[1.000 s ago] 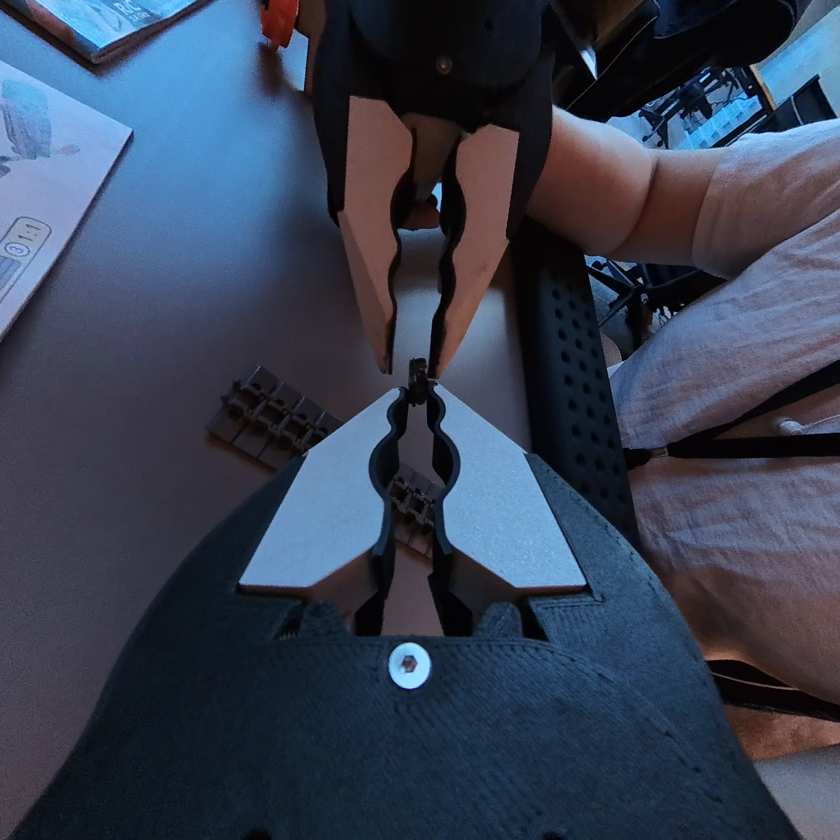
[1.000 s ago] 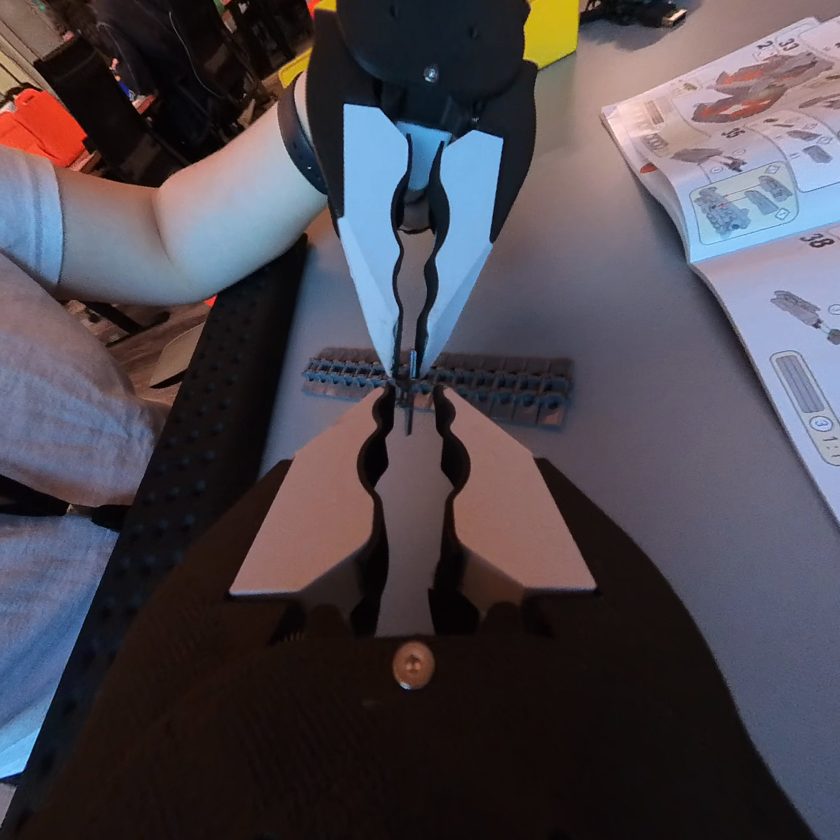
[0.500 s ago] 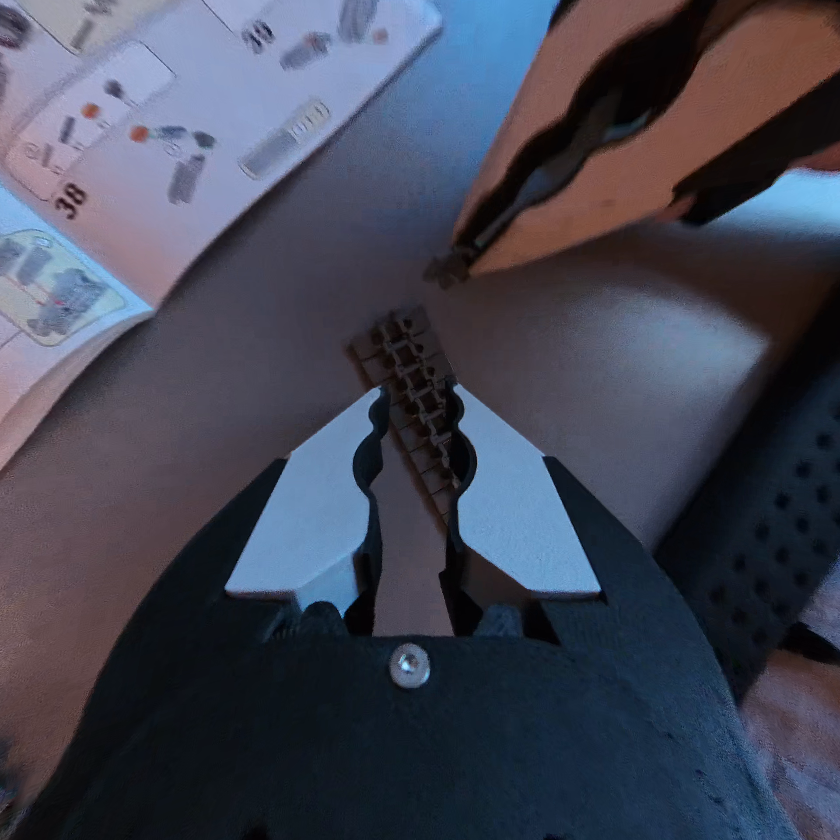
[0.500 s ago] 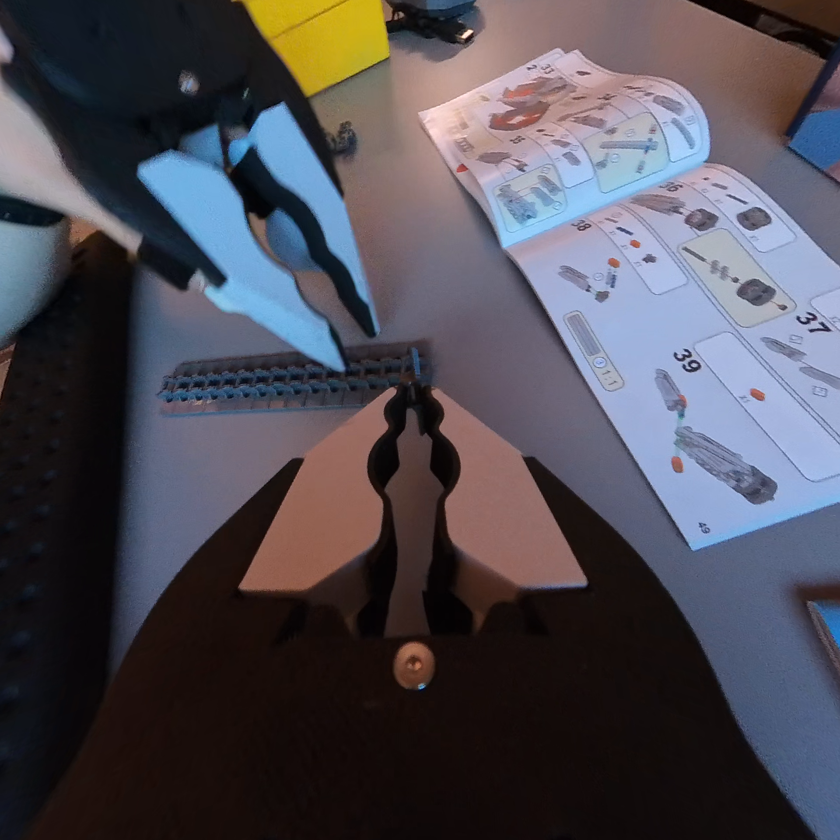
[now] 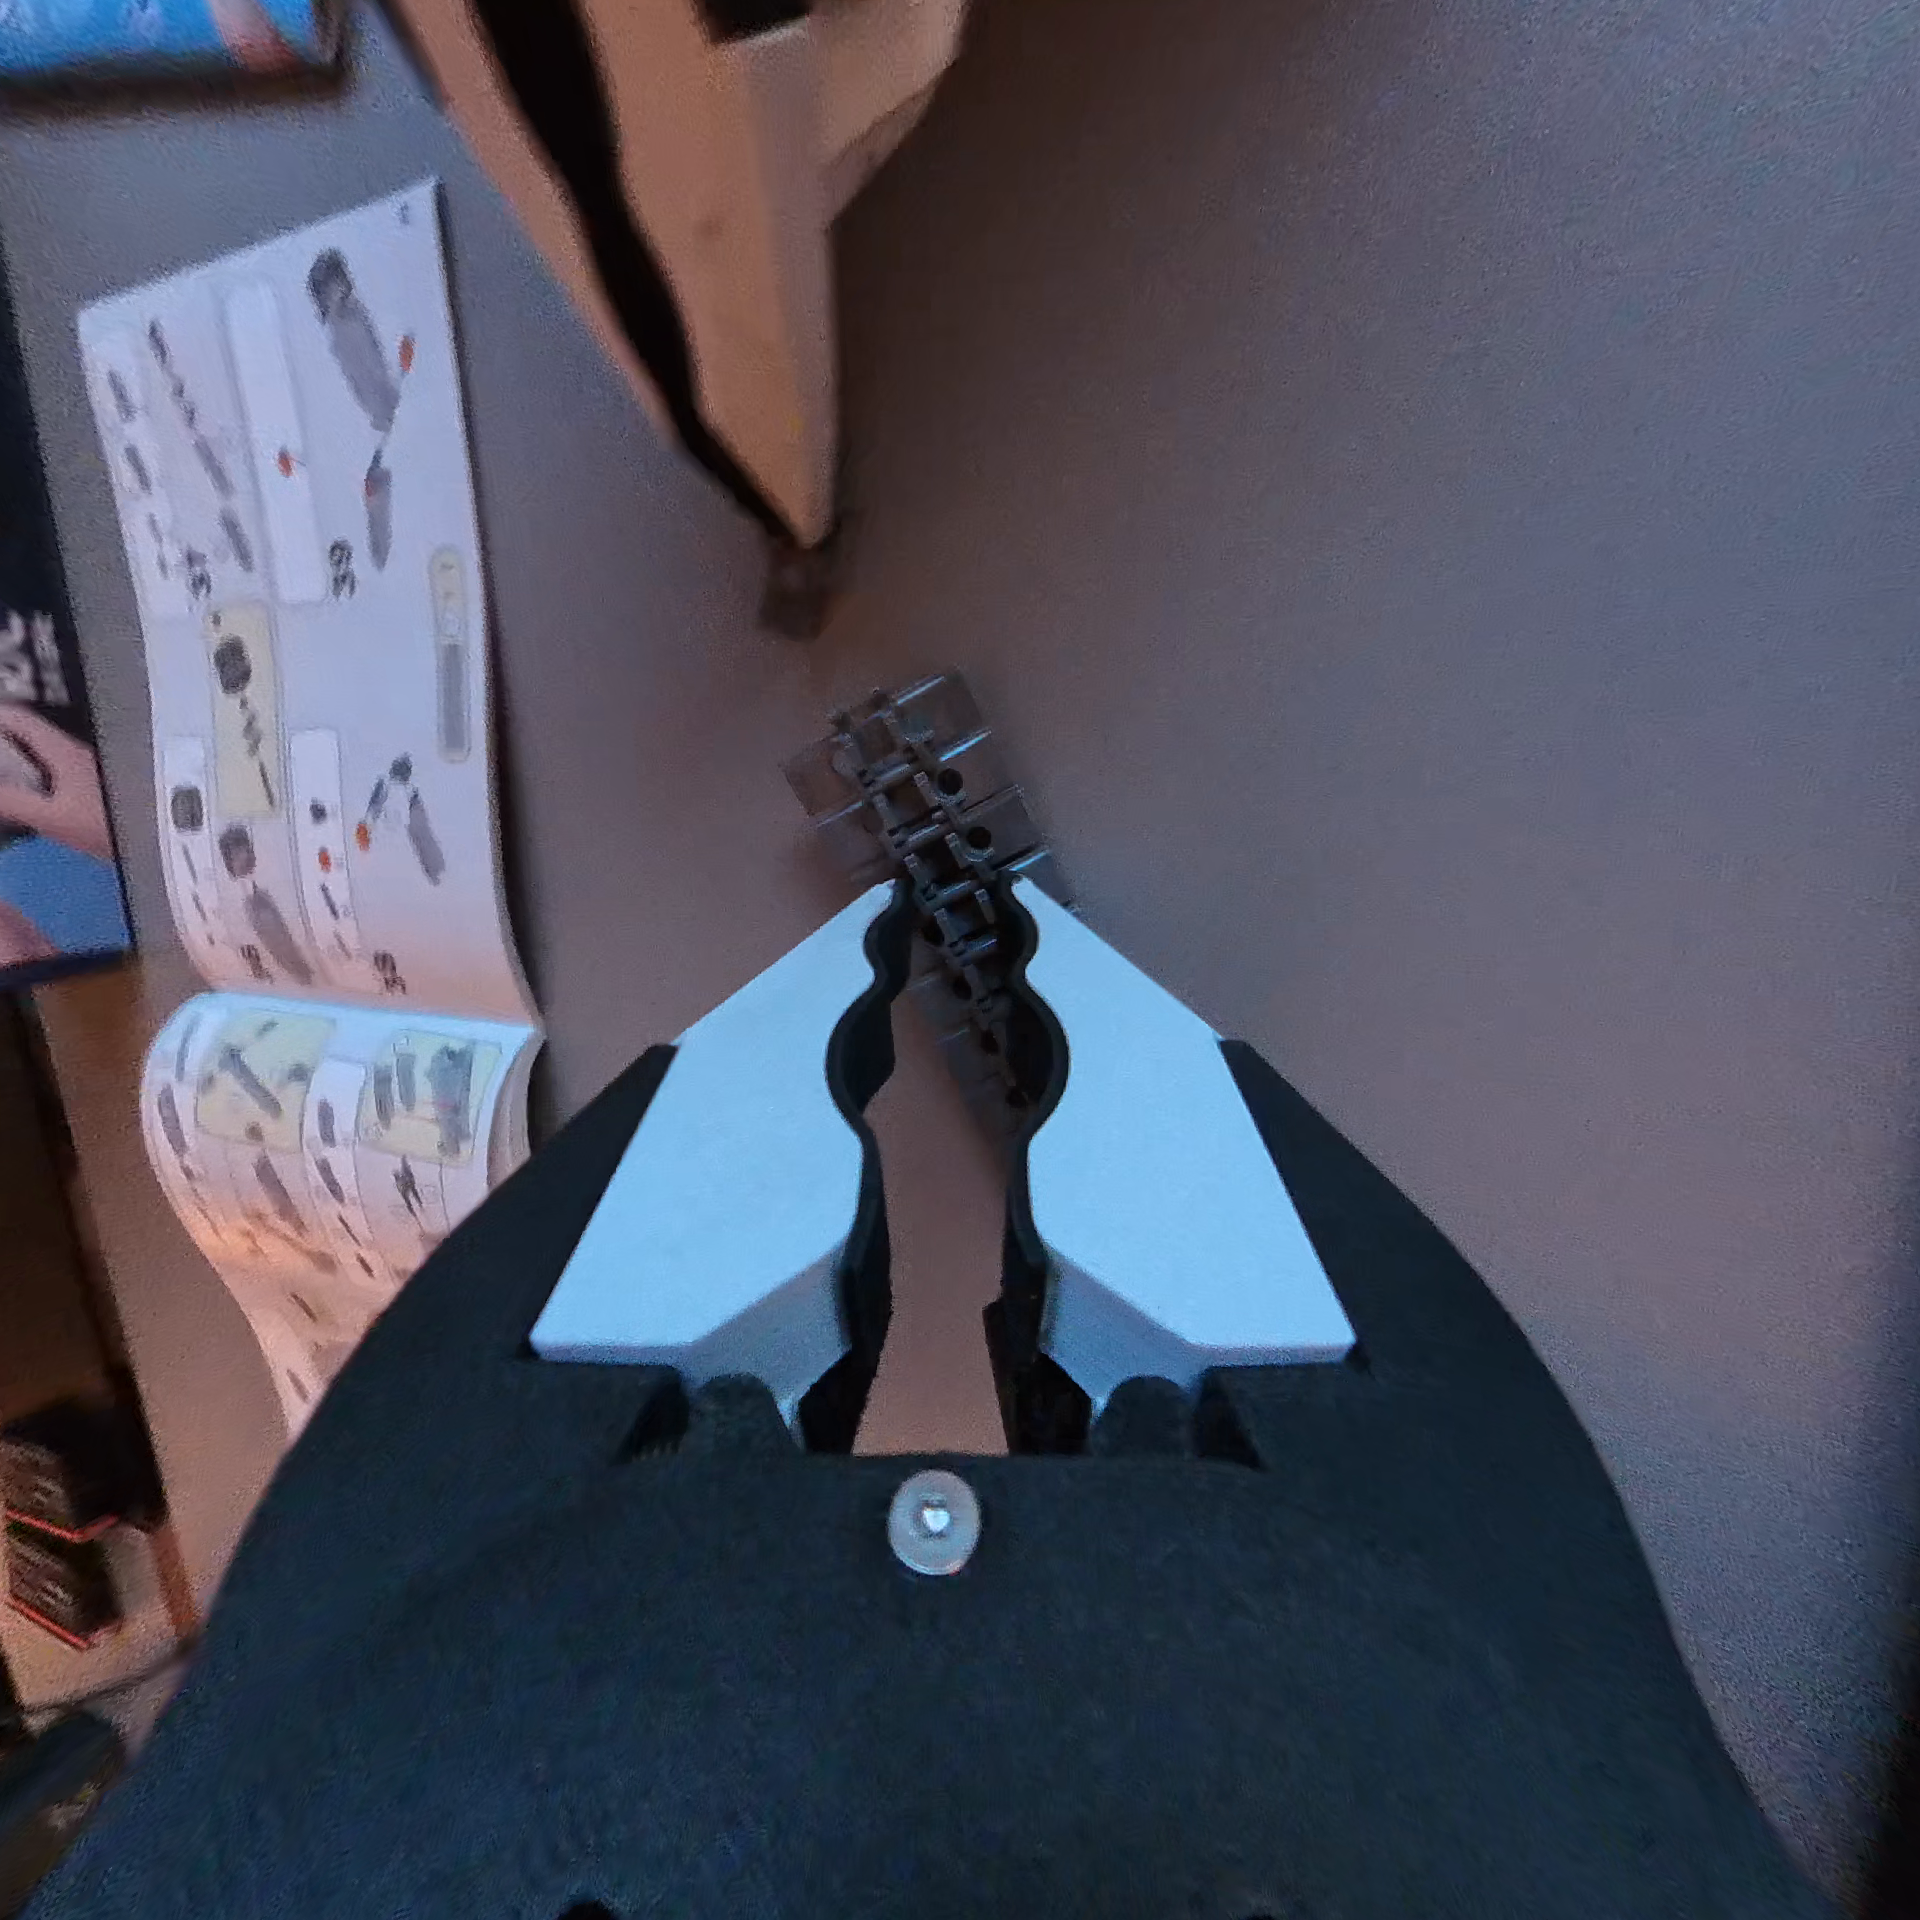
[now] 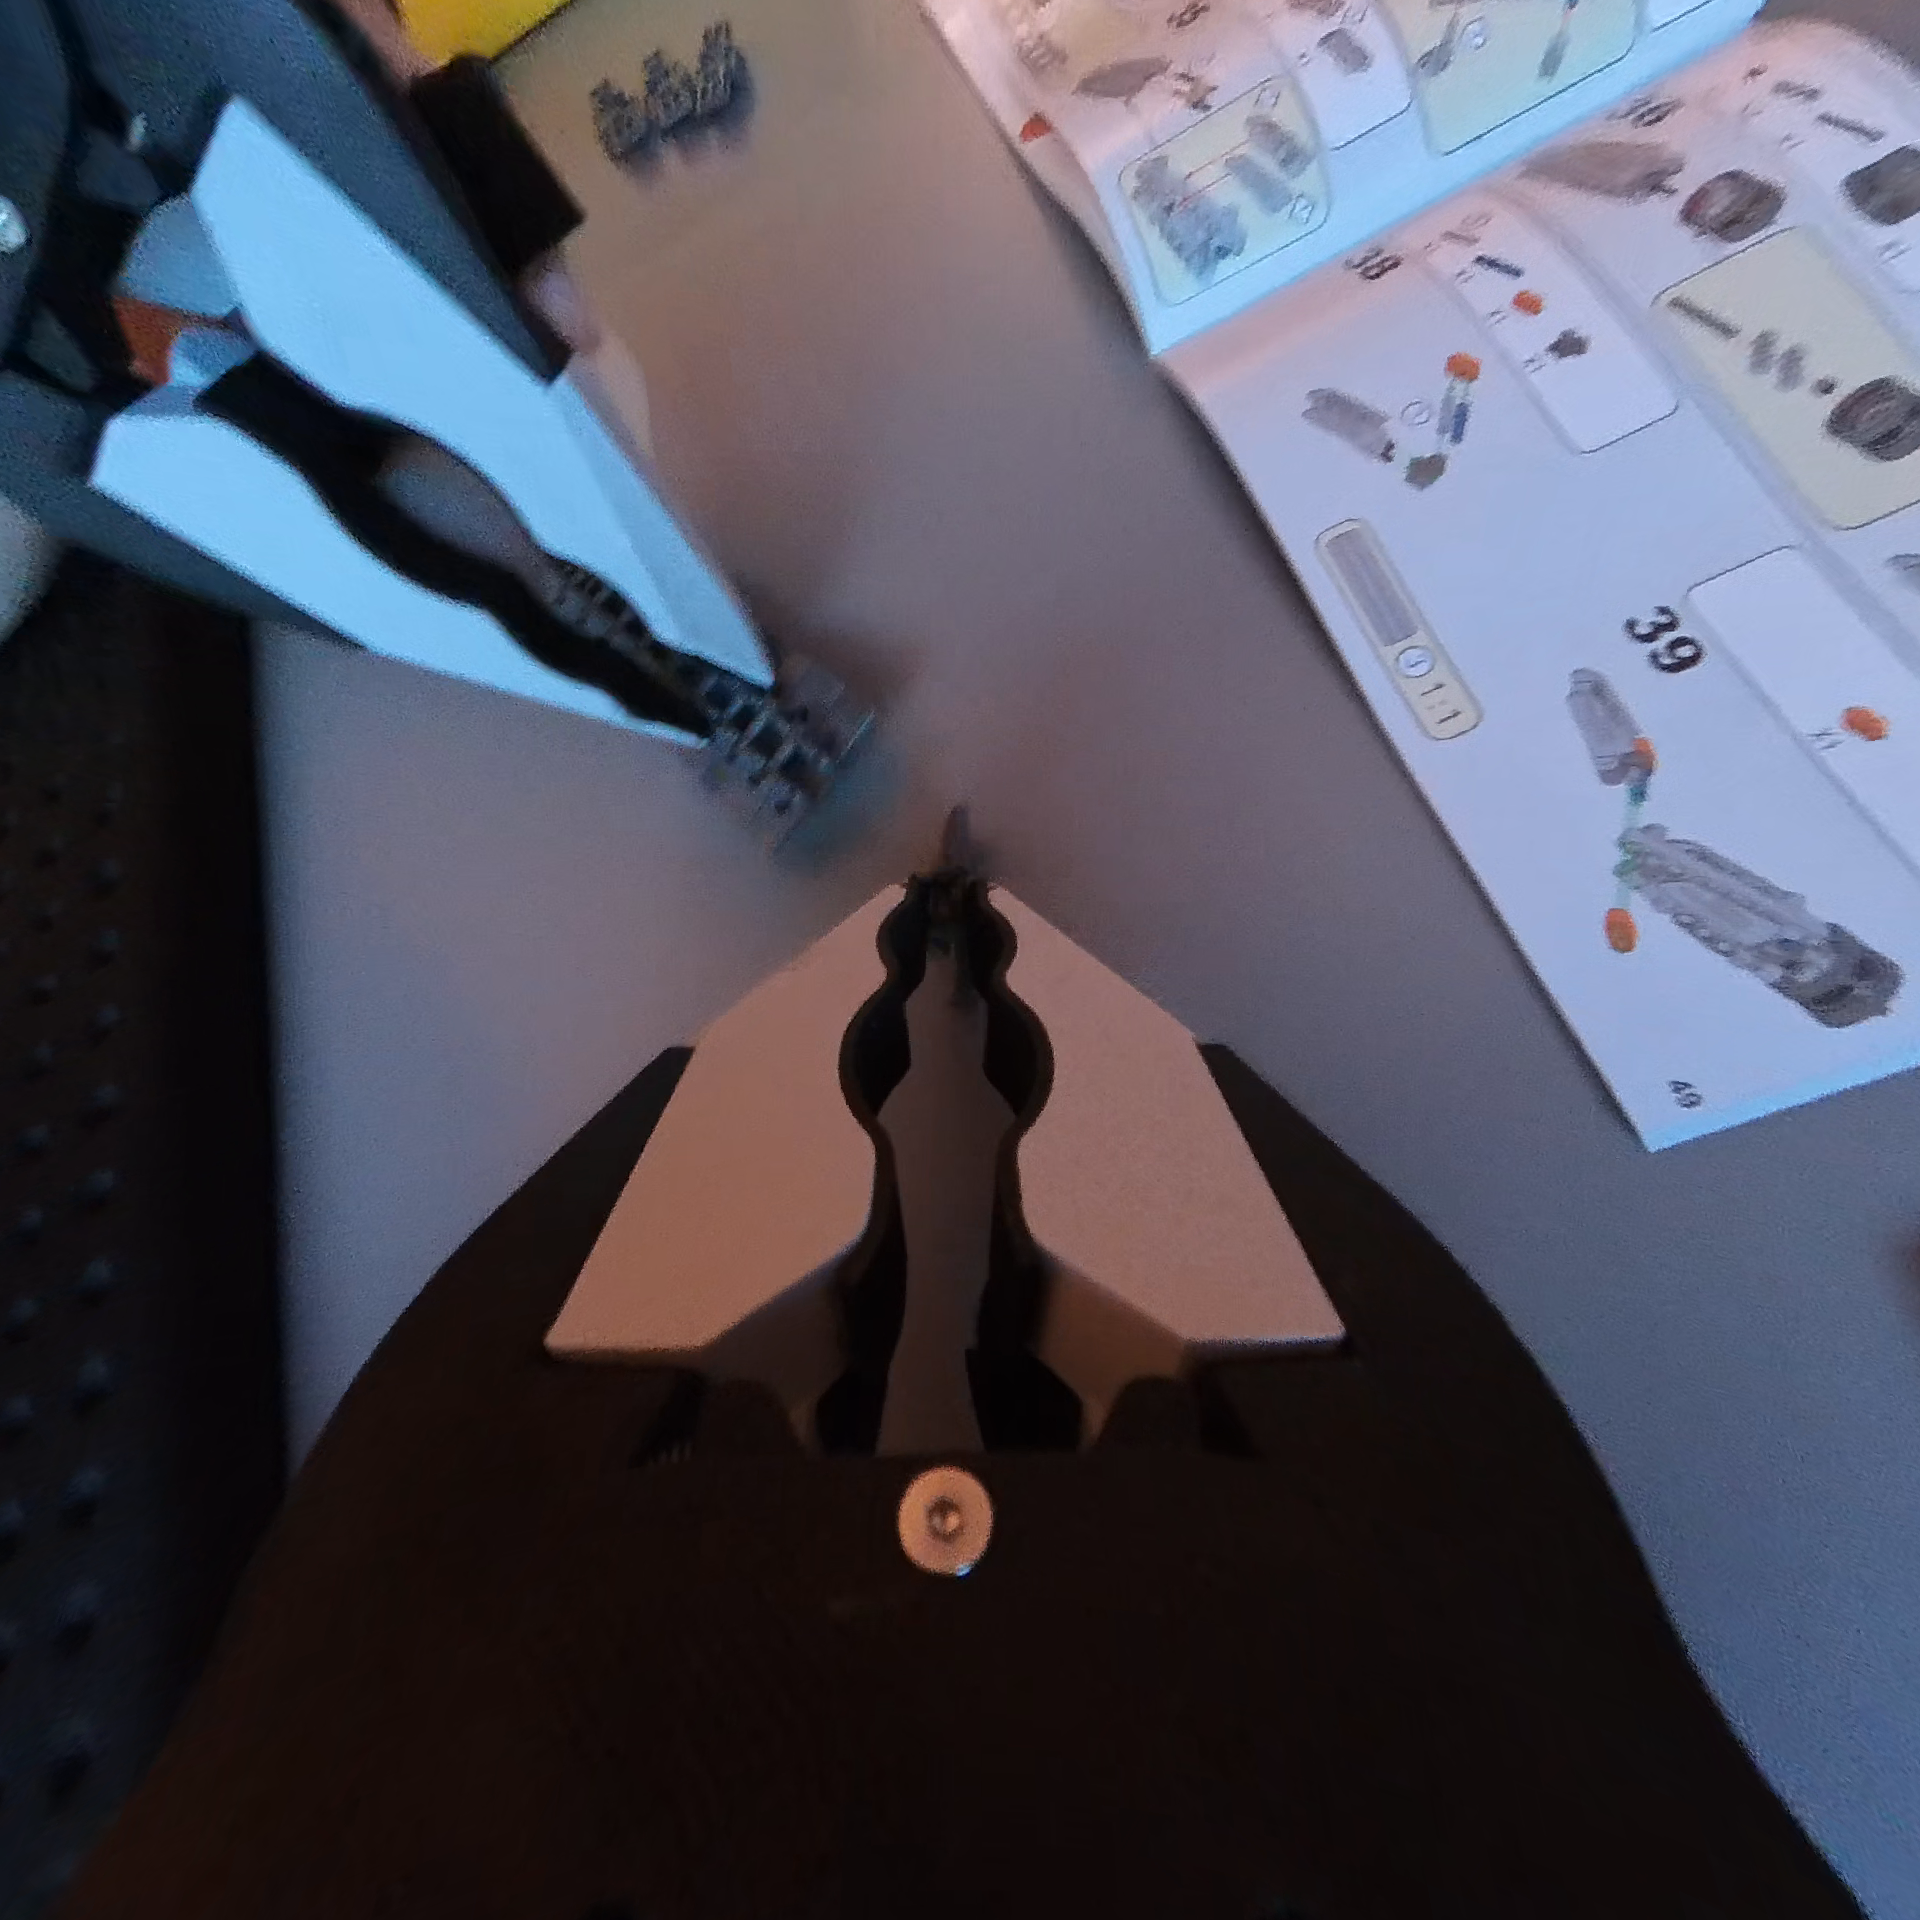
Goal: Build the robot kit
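My left gripper [image 5: 952, 885] is shut along a dark grey toy track strip [image 5: 914, 790], whose end sticks out past the tips over the grey table [image 5: 1455, 623]. In the right wrist view this gripper [image 6: 743, 707] comes in from the upper left with the strip [image 6: 795, 743] between its fingers. My right gripper [image 6: 951, 885] is shut on a small dark grey track link [image 6: 956, 836], held just right of the strip's end and apart from it. In the left wrist view the right gripper [image 5: 800, 530] hangs above the strip with the link [image 5: 795, 603] at its tip.
An open instruction booklet [image 6: 1558, 520] lies to the right, seen at the left in the left wrist view [image 5: 312, 727]. A short loose track piece [image 6: 670, 99] and a yellow box [image 6: 468, 21] are at the far edge. A black perforated mat [image 6: 104, 1039] lies at the left. Spacing between my two grippers at the tips: around 7 cm.
Both grippers held the small link a second ago. My left gripper let it go, swung over to the track strip and shut along it. My right gripper kept the link and shifted right.
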